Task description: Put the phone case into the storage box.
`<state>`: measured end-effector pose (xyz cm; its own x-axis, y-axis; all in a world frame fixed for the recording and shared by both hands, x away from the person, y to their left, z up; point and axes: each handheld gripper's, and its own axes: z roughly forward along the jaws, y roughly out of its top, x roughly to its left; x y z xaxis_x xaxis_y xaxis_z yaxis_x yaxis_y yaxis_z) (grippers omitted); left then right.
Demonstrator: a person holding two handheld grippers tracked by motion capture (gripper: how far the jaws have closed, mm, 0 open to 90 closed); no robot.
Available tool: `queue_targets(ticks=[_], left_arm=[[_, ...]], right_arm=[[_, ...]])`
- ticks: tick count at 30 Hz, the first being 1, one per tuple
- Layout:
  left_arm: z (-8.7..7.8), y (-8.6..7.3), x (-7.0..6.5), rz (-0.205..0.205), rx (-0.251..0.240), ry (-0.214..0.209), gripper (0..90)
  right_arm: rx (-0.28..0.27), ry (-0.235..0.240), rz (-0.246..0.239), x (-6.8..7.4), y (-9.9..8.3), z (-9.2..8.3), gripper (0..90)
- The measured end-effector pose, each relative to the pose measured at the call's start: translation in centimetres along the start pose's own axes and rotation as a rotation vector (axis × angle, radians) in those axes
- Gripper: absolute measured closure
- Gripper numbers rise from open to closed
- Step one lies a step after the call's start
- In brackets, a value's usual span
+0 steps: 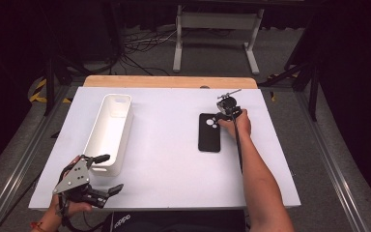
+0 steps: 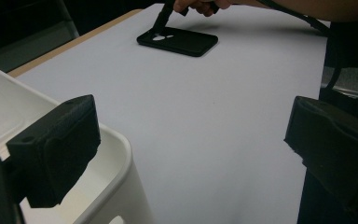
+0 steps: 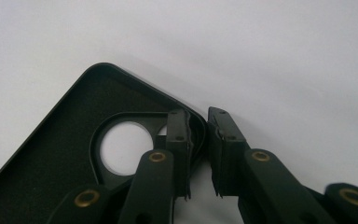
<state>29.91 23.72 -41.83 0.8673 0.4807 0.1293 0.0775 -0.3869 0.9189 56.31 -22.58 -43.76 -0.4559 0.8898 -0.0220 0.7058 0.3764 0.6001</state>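
Right gripper view: right claw (image 3: 204, 154) pinching phone case (image 3: 65, 154) rim; left claw (image 1: 105, 175) wide beside white bin (image 1: 108, 133).

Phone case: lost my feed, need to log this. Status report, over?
Right gripper shut on phone case rim, by the camera cutout. Left gripper open, beside white bin. Case flat on table; nothing in the way.

matt black phone case (image 3: 60, 154), textured inside; smooth glossy white plastic bin (image 1: 111, 130); matt white table (image 1: 169, 145), wood far edge.
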Motion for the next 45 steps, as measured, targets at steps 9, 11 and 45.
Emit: queue_targets(ticks=[9, 11, 45], left_arm=[[0.0, 0.1, -0.1, 0.000, -0.006, 0.007, 3.8], [0.0, 0.1, -0.1, 0.001, -0.013, 0.008, 3.8], [0.6, 1.8, -0.8, 0.028, -0.002, 0.026, 3.8]], right_arm=[[-0.070, -0.011, -0.016, 0.4, -0.7, -0.3, 81.0], [-0.088, -0.014, -0.028, 0.6, -0.7, -0.6, 81.1], [-0.511, -0.078, -0.200, 6.0, -3.5, -9.9, 81.9]])
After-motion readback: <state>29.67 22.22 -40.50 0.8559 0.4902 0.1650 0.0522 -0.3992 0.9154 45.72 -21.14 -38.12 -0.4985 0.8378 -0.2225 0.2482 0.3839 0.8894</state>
